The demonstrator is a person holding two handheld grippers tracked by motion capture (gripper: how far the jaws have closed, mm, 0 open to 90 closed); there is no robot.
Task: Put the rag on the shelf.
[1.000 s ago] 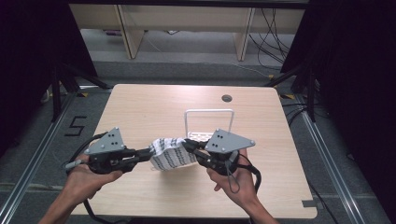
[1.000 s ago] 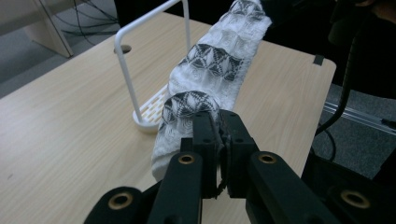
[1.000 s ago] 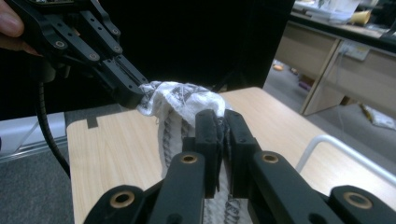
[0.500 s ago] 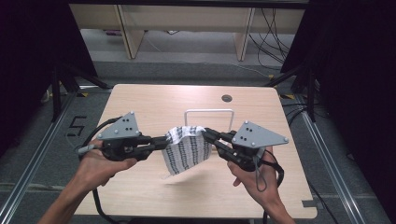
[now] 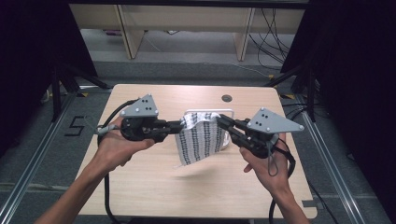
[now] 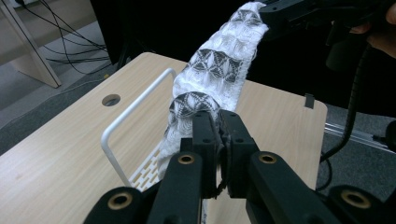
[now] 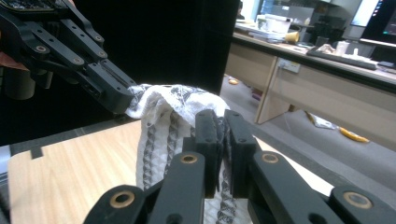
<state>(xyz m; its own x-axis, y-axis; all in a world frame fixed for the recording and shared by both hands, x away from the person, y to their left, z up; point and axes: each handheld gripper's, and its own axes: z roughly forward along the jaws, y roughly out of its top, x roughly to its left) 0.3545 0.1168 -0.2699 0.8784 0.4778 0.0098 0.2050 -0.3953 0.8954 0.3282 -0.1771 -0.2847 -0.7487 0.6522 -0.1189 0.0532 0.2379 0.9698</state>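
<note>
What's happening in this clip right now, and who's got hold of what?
A person holds a two-jaw gripper in each hand over a light wooden table. Both grippers are clamped on the top edge of a white cloth with a black geometric pattern: the left gripper on one corner, the right gripper on the other. The cloth hangs spread between them, lifted off the table, its lower edge loose. A white wire rack sits on the table just behind it.

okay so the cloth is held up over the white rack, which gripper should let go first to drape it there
Probably the right gripper: its corner of the cloth hangs directly over the white rack. The left gripper holds its corner beside the rack's edge.
</note>
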